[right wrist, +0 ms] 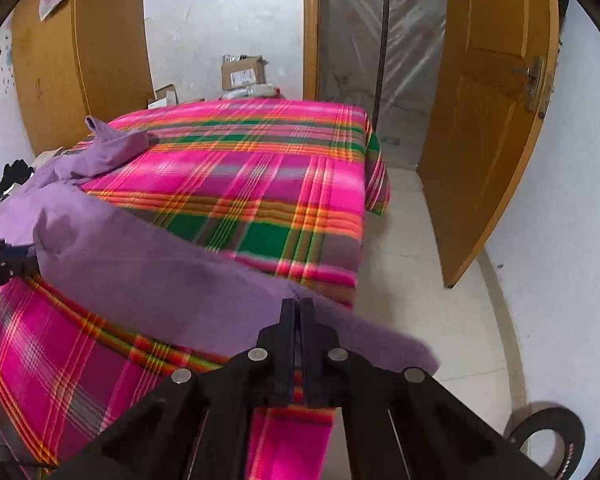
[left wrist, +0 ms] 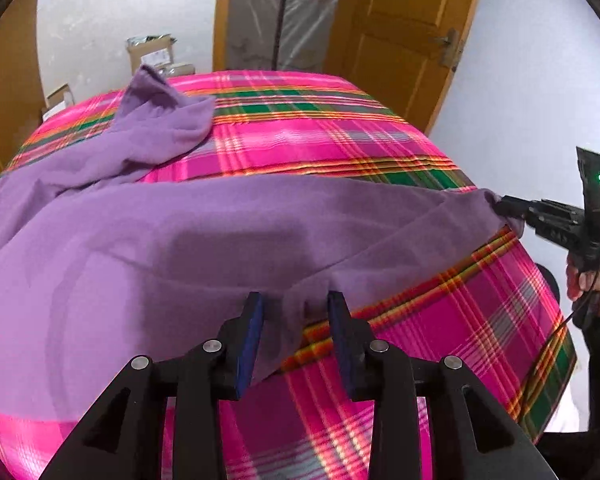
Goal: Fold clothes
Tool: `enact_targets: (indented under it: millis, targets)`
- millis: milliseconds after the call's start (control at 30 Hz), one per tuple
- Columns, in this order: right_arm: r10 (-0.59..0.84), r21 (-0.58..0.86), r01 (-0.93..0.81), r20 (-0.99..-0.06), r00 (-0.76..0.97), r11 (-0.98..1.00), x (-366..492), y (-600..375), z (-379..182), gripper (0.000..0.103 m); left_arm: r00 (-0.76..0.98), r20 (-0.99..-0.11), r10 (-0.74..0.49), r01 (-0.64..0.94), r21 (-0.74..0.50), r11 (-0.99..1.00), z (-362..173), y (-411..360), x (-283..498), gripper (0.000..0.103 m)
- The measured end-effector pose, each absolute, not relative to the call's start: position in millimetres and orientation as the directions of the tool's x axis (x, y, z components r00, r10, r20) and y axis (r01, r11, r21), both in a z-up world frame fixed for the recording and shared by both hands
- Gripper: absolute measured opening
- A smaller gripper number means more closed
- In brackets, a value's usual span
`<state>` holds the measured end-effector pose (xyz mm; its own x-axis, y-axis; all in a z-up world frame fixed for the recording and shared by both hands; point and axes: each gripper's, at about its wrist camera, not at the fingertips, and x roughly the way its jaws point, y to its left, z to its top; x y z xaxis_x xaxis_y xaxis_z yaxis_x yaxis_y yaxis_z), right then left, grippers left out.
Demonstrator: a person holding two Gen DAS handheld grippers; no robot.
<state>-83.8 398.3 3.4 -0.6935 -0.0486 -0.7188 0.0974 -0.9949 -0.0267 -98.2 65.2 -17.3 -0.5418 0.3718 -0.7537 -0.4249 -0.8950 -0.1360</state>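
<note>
The left tool [left wrist: 296, 300] points down at a slant over the near edge of the bed [left wrist: 308, 136], its blue-padded fingers [left wrist: 252, 336] parted and released; a fold of the purple garment [left wrist: 204, 232] lies between them, but the pads do not press on it. The right tool [right wrist: 298, 306] also slants downward, its jaws clenched on the garment's edge near the bed's corner. From the left wrist view, the right tool shows at the far right, pinching a bunched corner of cloth, with a hand [left wrist: 588, 280] and a dark sleeve behind it.

The purple garment is spread across the near part of the bed on a pink, green and orange plaid cover, one sleeve trailing toward the far side.

Open cardboard boxes [right wrist: 242, 72] stand on the floor beyond the bed; one bears a label too small to read, and their contents cannot be made out.
</note>
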Motion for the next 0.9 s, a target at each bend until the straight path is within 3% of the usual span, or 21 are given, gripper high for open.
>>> enact_targets:
  millis: [67,233,400,533,600,667,900]
  targets:
    - [-0.031,-0.042,0.081,-0.677,-0.735,-0.996,-84.3,402.2,18.7,0.002,-0.542,-0.756,0.368,-0.429,-0.128,-0.894,-18.9,69.0,-100.2,0.019]
    - [-0.005,-0.048,0.038,-0.560,-0.828,-0.998,-70.7,412.7,53.2,0.000,-0.553,-0.746,0.371,-0.416,-0.139,-0.899,-17.8,67.6,-100.8,0.016]
    - [0.031,-0.031,-0.014,-0.621,-0.783,-0.999,-55.8,433.5,37.7,0.000,-0.561,-0.734,0.382,-0.432,-0.135,-0.892,-14.4,67.8,-90.7,0.016]
    - [-0.029,0.033,0.008,-0.677,-0.735,-0.999,-32.8,440.4,17.5,0.002,-0.557,-0.734,0.389,-0.461,-0.117,-0.880,-14.2,68.2,-77.6,0.016]
    - [-0.045,0.035,0.028,-0.678,-0.733,-0.999,-25.9,436.5,13.8,0.010,-0.551,-0.734,0.397,-0.473,-0.117,-0.873,-14.6,66.8,-71.5,0.016]
    - [-0.055,0.030,0.047,-0.670,-0.741,-0.998,-23.4,430.8,13.9,0.036,-0.544,-0.734,0.406,-0.486,-0.119,-0.866,-15.3,65.1,-65.4,0.013]
    - [-0.068,-0.030,0.127,-0.713,-0.698,-0.991,-51.2,405.3,3.4,0.038,-0.535,-0.734,0.418,-0.499,-0.126,-0.858,-17.8,61.4,-51.5,0.009]
